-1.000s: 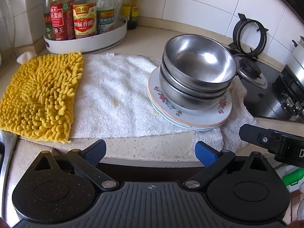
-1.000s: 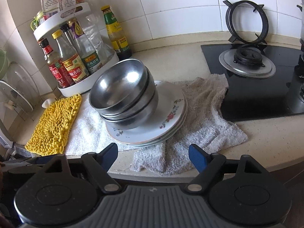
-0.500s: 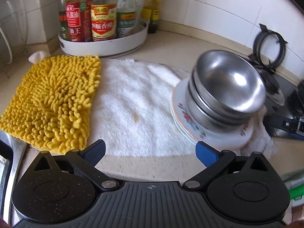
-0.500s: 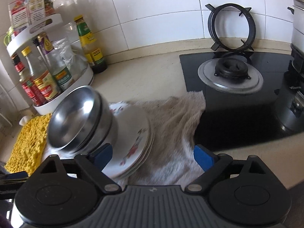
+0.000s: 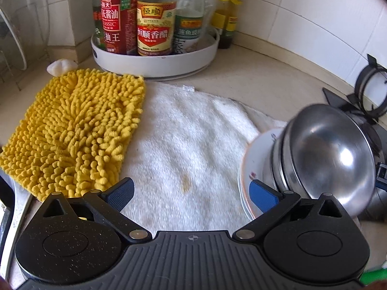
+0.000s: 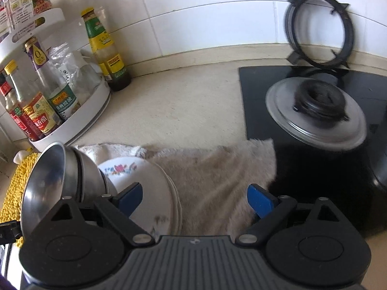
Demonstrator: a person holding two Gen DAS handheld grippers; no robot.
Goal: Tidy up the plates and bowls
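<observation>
A nest of steel bowls sits on a stack of white floral plates on a white towel. In the left wrist view the stack is at the right, just beyond my right-hand fingertip. My left gripper is open over the towel, holding nothing. In the right wrist view the steel bowls and floral plates are at the lower left, close to my left-hand fingertip. My right gripper is open and empty above the towel.
A yellow chenille mat lies left of the towel. Behind it stands a white round rack of sauce bottles. A black gas hob with a burner cap lies to the right, a pan support leaning on the tiled wall.
Both grippers have moved closer to the counter and swung apart, the left view sliding left and the right view right. The bowls and plates now sit at the edge of each view. Both stay open.
</observation>
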